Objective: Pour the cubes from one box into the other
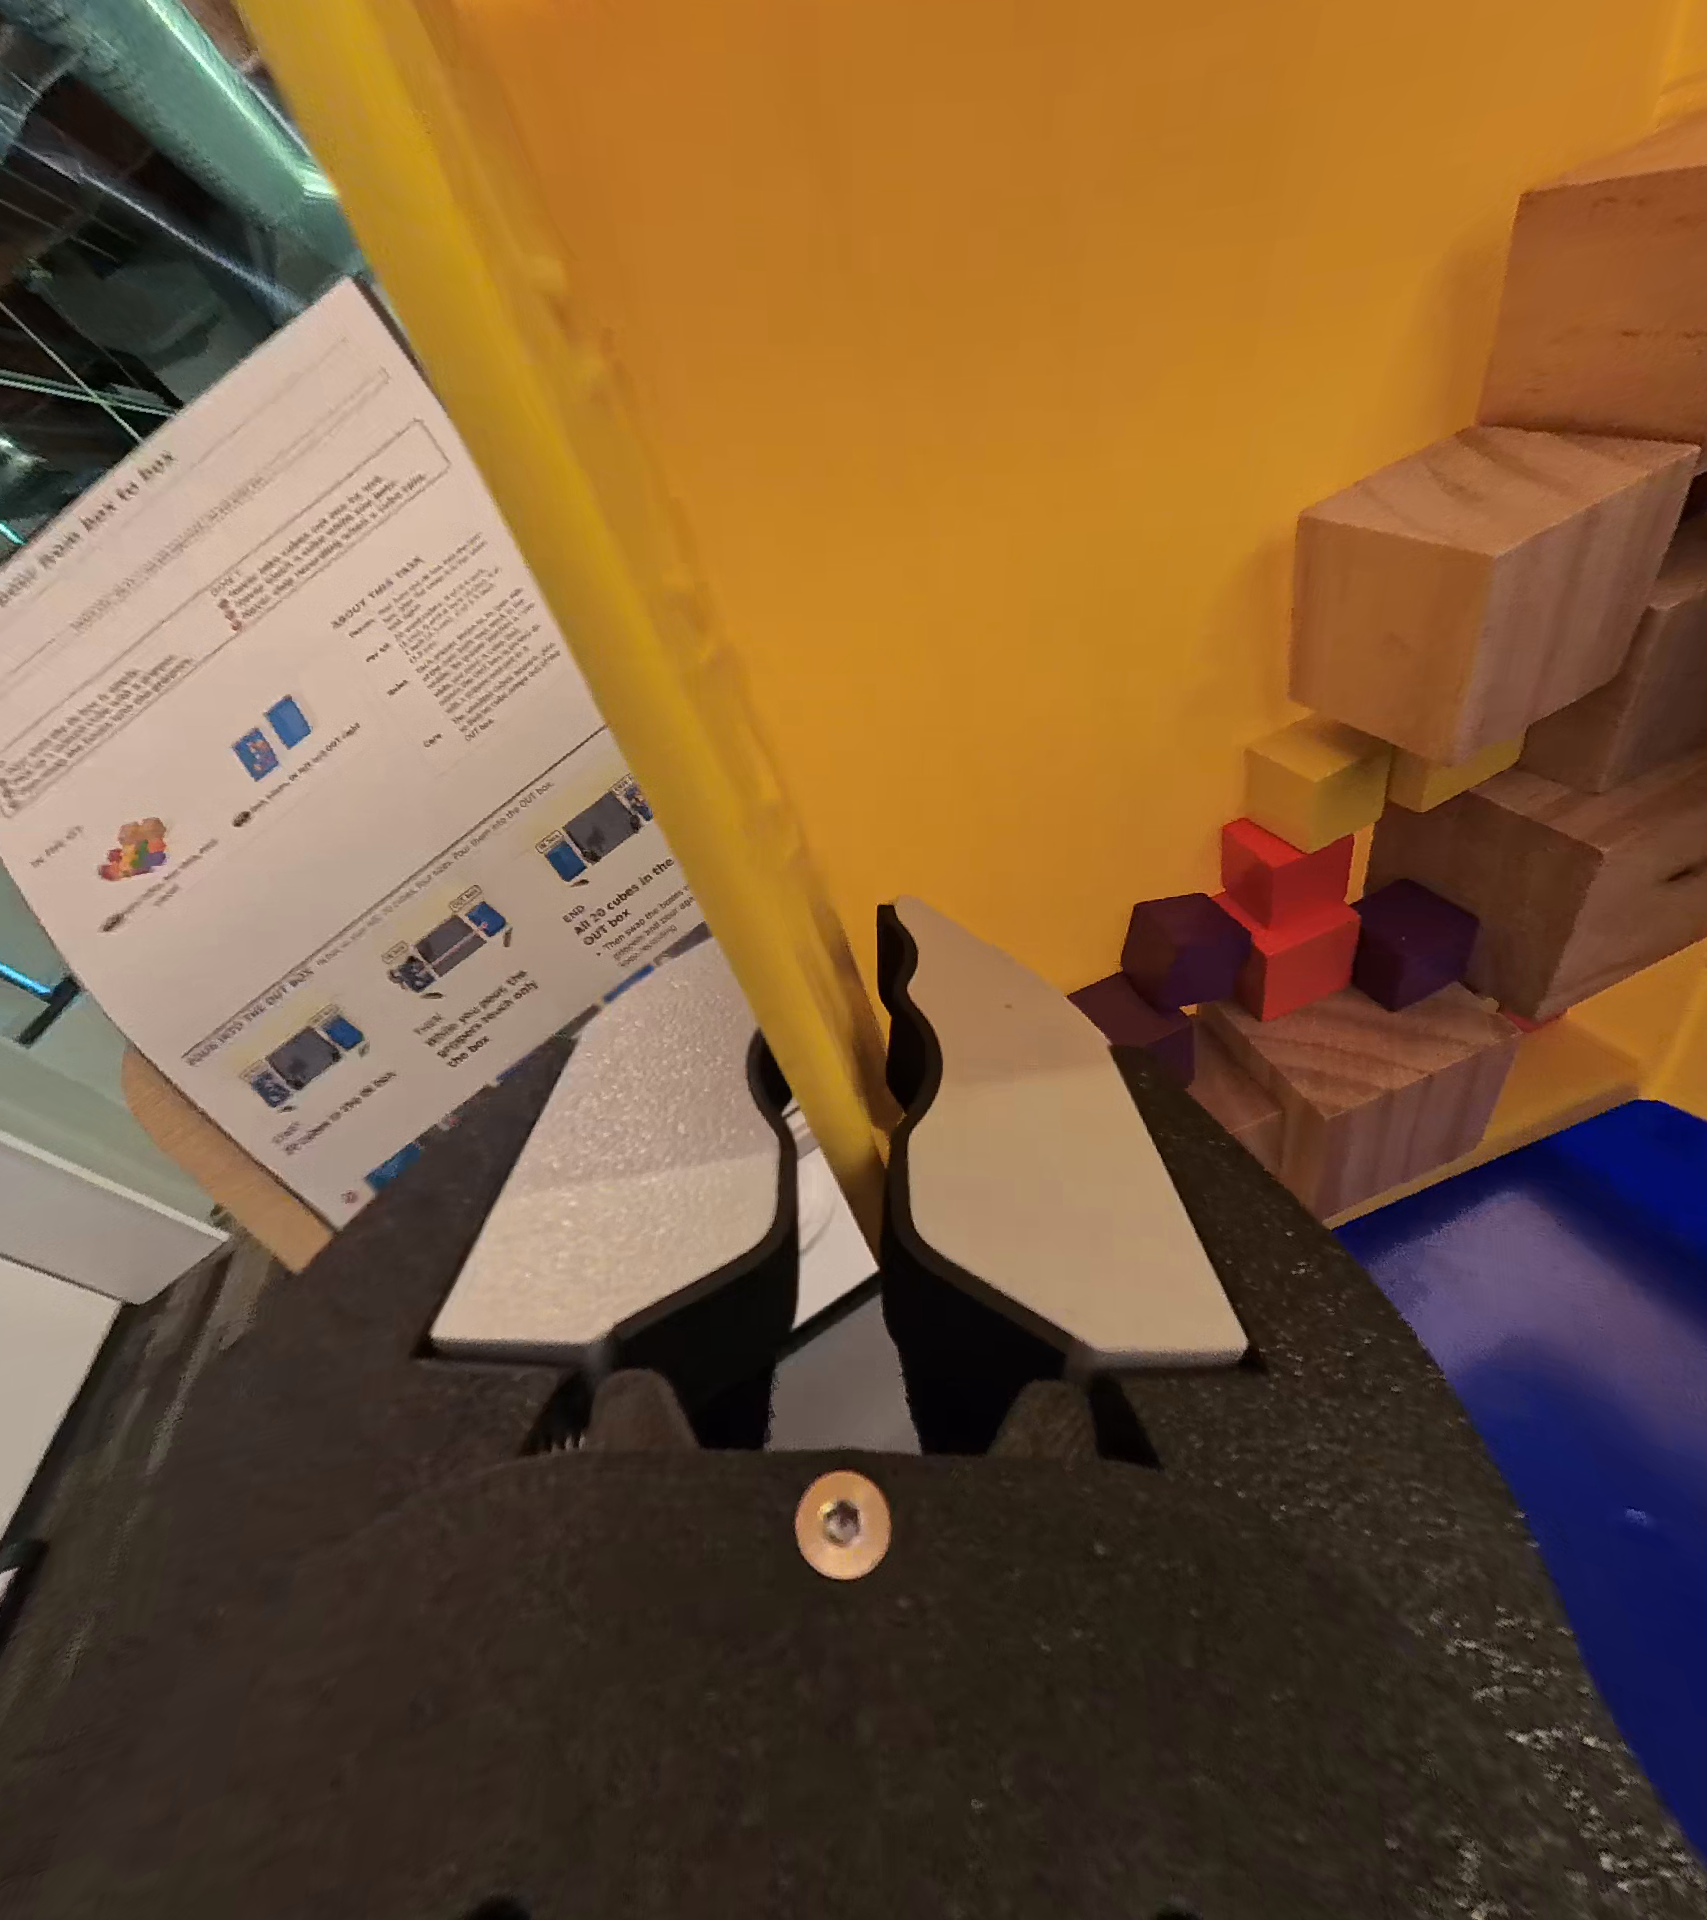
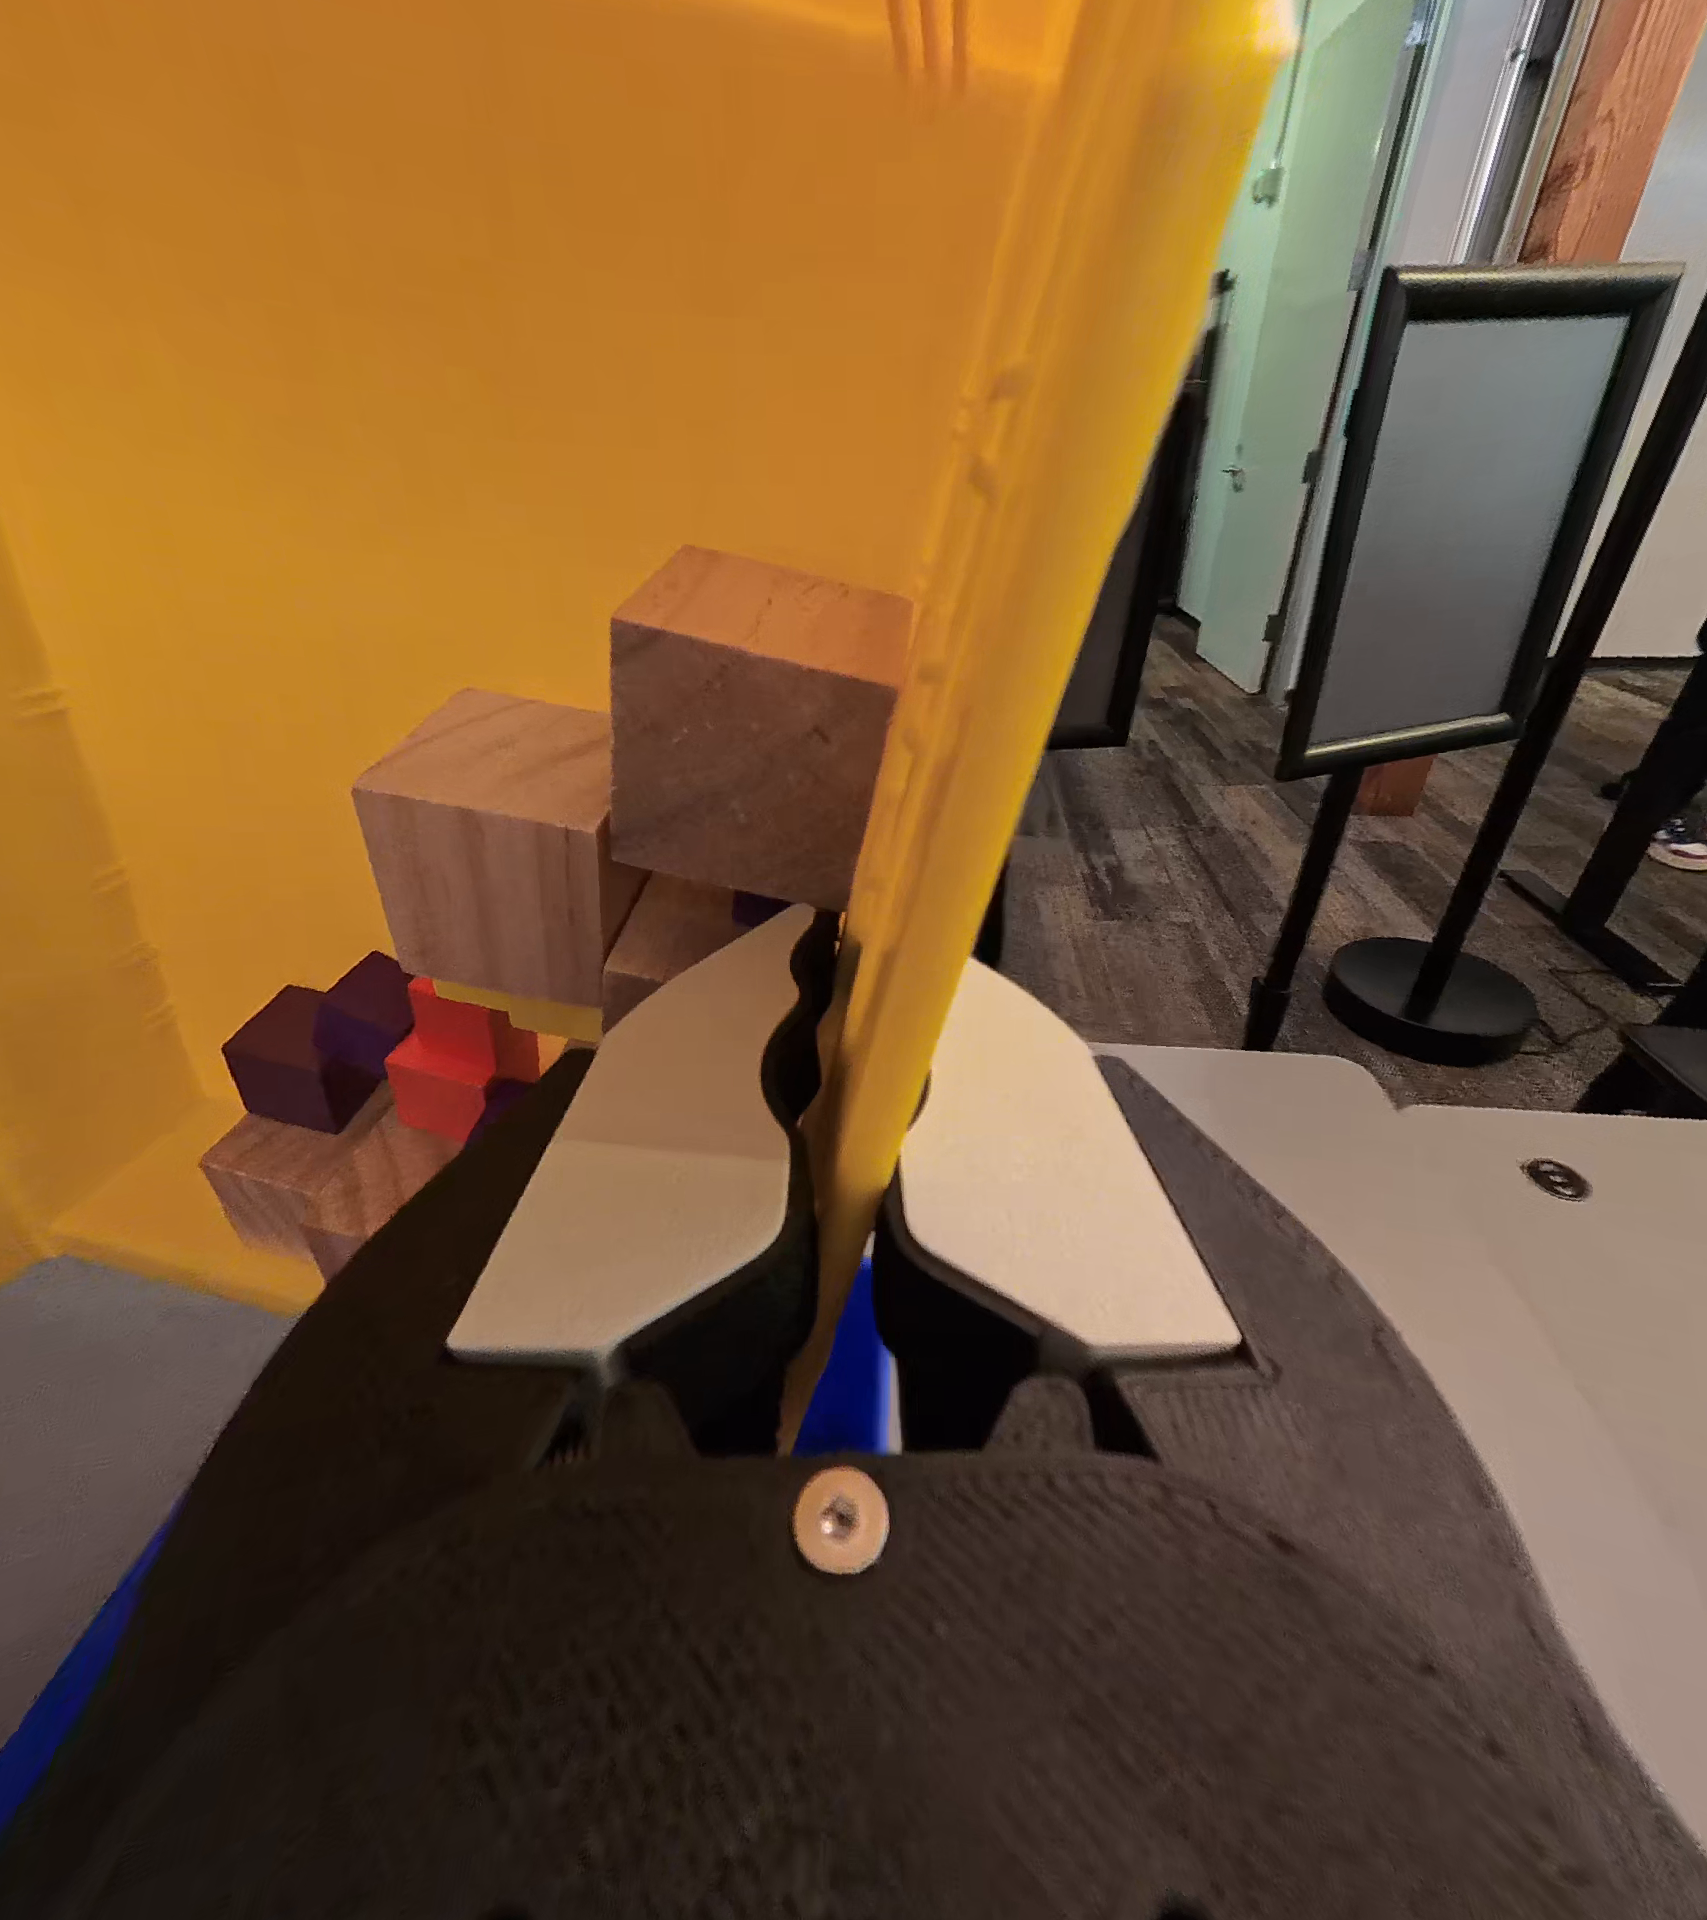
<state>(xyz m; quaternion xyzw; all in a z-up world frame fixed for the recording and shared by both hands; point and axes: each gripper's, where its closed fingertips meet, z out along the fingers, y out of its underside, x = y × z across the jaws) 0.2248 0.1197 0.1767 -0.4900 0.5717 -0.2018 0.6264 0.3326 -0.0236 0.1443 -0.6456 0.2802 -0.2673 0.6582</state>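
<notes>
**Yellow box tipped up, cubes heaped at its low end over the blue box**

In the left wrist view, a printed instruction sheet [image 1: 288,790] leans at the left of the frame, its lower part cut off by the claw body. Right of it the left claw [image 1: 833,1039] is clamped on the side wall of the yellow box [image 1: 984,468], one finger outside and one inside. The box's floor fills the upper centre of the frame, steeply tilted. At the right edge the cubes [image 1: 1472,790] are heaped in the box's low corner: large plain wooden ones stacked above, small yellow, red and purple ones wedged beneath them. Some are cut off by the frame edge. Below the heap, at lower right, lies the blue box [image 1: 1607,1403]; only part of its inside shows.

In the right wrist view, the yellow box [image 2: 413,364] covers the left and centre. The cubes [image 2: 558,883] sit piled at centre left, partly hidden behind the claw finger. The right claw [image 2: 854,997] grips the opposite wall of the box. A blue strip of the blue box [image 2: 49,1714] shows at lower left, mostly covered. The pale worktop [image 2: 1555,1403] spreads at lower right, with black-framed sign stands [image 2: 1483,499] on the floor beyond.
</notes>
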